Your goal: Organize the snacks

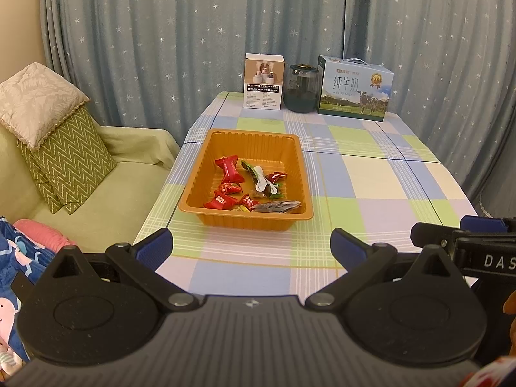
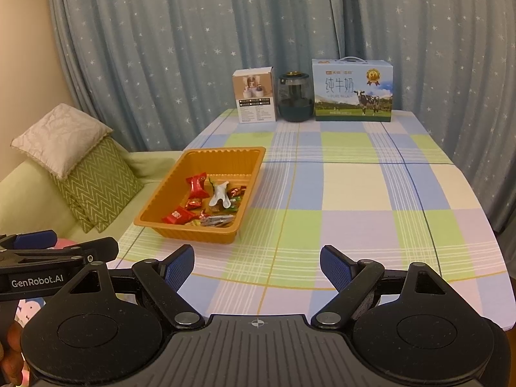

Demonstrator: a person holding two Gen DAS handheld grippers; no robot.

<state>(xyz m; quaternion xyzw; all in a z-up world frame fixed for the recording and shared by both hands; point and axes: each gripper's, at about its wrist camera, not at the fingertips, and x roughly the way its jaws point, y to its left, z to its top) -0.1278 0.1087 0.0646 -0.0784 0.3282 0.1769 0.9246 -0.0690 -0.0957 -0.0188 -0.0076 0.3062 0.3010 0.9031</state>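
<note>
At the far edge of the checked tabletop (image 2: 354, 187) stood a small white box (image 2: 255, 96), a dark glass jar (image 2: 295, 96) and a milk carton (image 2: 353, 90), before starred curtains (image 2: 193, 48). A sofa with cushions (image 1: 61, 161) filled the left of the frame. The orange tray (image 1: 245, 142), left of centre, held the wrapped snacks (image 1: 229, 171). The left hand-held gripper (image 1: 251, 245) and right hand-held gripper (image 2: 257, 267) each had jaws spread wide, holding nothing, above bare cloth short of the tray.
</note>
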